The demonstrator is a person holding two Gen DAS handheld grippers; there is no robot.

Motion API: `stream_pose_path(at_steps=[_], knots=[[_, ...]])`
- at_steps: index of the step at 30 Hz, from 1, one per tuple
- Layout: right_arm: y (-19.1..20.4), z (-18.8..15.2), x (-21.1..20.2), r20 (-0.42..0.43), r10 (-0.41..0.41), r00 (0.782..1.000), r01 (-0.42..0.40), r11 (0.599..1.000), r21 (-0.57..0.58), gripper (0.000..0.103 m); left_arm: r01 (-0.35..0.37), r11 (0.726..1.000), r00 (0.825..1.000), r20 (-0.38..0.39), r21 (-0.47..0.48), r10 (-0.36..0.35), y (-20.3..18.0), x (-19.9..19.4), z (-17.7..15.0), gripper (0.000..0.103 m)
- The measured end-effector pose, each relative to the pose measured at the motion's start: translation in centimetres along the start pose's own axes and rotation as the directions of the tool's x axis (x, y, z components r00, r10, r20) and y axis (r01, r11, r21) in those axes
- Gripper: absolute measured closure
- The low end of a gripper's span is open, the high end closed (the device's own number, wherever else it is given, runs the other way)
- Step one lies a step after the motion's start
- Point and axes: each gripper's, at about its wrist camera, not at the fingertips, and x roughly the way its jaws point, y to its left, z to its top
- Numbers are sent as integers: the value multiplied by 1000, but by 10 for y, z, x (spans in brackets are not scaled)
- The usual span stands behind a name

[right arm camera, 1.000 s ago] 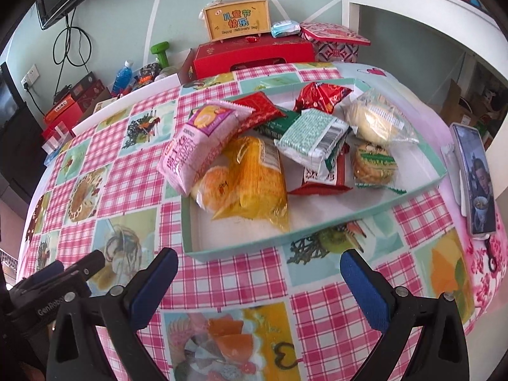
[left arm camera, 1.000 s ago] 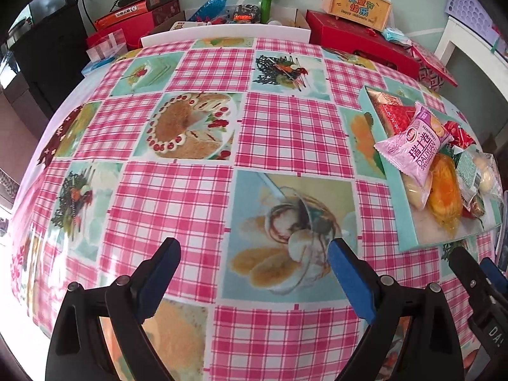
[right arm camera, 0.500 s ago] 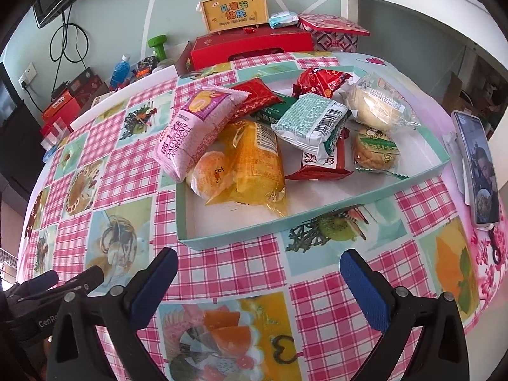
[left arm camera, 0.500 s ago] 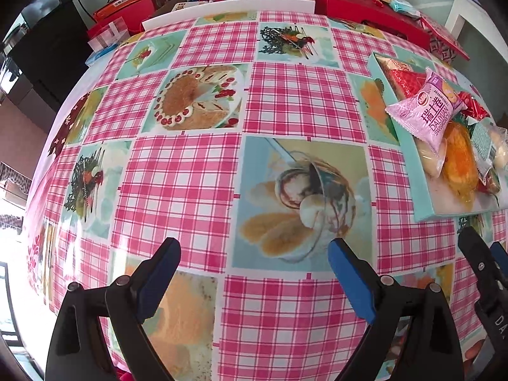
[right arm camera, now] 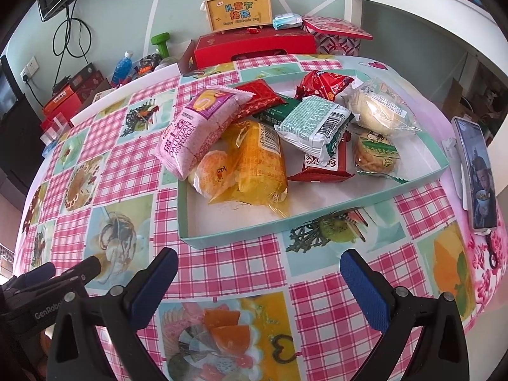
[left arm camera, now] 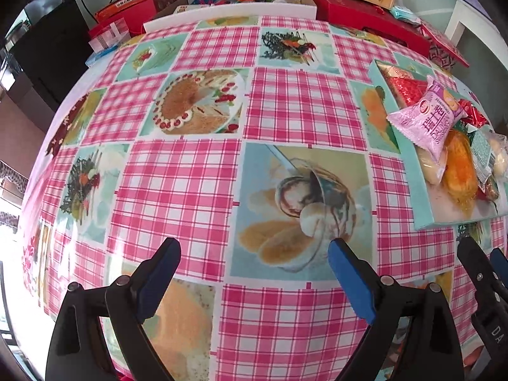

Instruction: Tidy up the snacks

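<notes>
Pale green wall (right arm camera: 133,6) behind, with socket (right arm camera: 28,69) and dangling cables (right arm camera: 68,36); white shelving (right arm camera: 412,9) at right; daylight on checked surface (left arm camera: 197,184).

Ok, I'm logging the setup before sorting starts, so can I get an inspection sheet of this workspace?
Surface: tablecloth, pink plaid with food prints.
Job's things: snack packets heaped in teal tray; pink swiss roll pack overhangs its left wall.
Clutter: phone right of the tray; red gift box, blue bottle behind.
Grippers: left gripper and right gripper open, empty, above the cloth.
Cables: black cable on wall.
Surroundings: white shelf.
</notes>
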Motion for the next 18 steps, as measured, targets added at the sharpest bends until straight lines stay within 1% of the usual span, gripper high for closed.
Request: stream_pose_path(at_steps=[6, 10, 18], knots=[[3, 1, 5, -8, -8, 1000, 8, 1000, -12, 0, 14, 1000, 1000, -3, -6, -14, 1, 4, 3, 9], [3, 0, 9, -17, -16, 1000, 15, 1000, -13, 0, 17, 1000, 1000, -3, 6, -17, -1, 4, 4, 9], [2, 1, 9, -11, -18, 1000, 18, 1000, -14, 0, 21, 1000, 1000, 5, 9, -21, -3, 4, 6, 9]])
